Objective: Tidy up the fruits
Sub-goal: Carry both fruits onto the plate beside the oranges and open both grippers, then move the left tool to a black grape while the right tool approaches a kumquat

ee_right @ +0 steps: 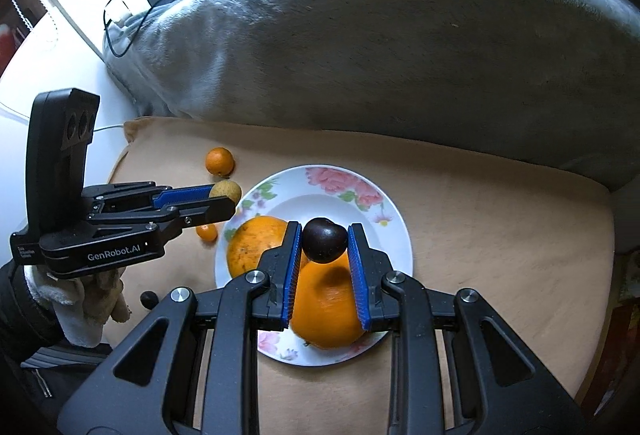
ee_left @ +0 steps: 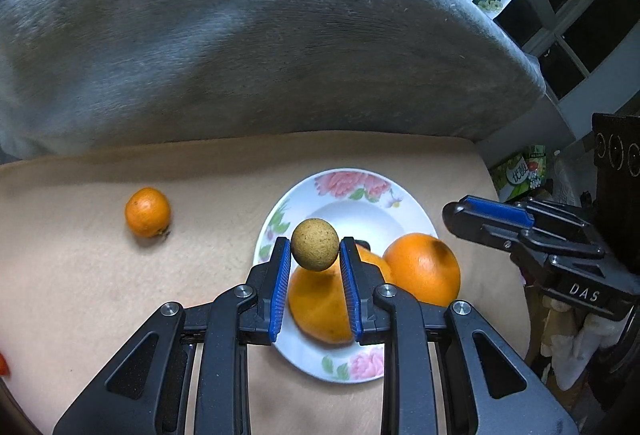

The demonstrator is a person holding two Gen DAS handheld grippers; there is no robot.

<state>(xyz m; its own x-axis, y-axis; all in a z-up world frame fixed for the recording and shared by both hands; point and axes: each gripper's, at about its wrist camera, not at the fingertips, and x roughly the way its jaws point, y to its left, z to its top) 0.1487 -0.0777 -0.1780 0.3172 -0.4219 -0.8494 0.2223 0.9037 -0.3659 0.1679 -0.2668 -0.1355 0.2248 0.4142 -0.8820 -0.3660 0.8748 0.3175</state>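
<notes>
Though unseen leftward, cherry [ee_right: 324, 244] gripped.

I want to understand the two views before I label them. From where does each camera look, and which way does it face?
Left wrist: sits on the left gripper, facing down along its jaws, shut on a small tan fruit above the floral plate; the right gripper shows at the right edge.
Right wrist: sits on the right gripper, facing down; its jaws are shut on a dark cherry; the left gripper and a gloved hand show at left.
Shared: plate, two large oranges, a small mandarin, tan cushion, grey blanket.
</notes>
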